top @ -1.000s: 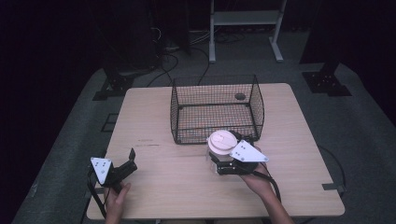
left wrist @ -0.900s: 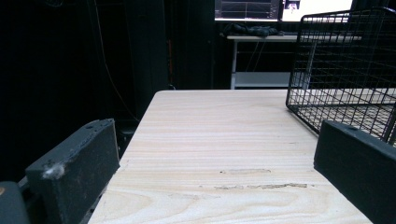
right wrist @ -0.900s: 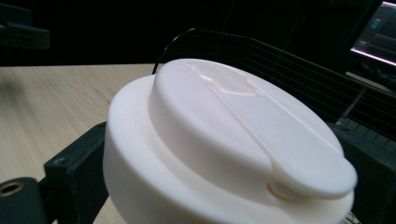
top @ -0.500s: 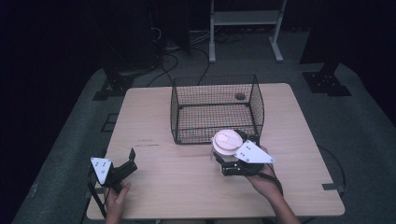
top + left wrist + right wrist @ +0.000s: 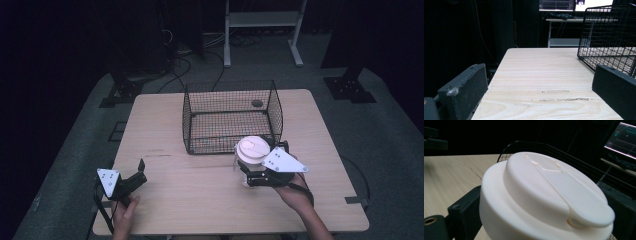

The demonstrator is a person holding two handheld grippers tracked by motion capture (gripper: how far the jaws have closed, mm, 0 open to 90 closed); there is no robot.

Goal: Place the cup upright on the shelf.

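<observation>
A light wooden table in a dark room.
Grey carpet surrounds the table; beyond its far edge stand a white shelf frame and tangled cables.

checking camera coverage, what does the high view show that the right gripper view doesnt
High view alone: the whole light wooden table, the left gripper near its front left corner with jaws apart, the person's hands, the grey carpet and the white metal stand behind.

Right gripper view alone: the hinged flip tab on the white plastic lid close up, and a lit monitor to the right.

Both: the right gripper clamped on the white-lidded container, beside the black wire basket.
</observation>
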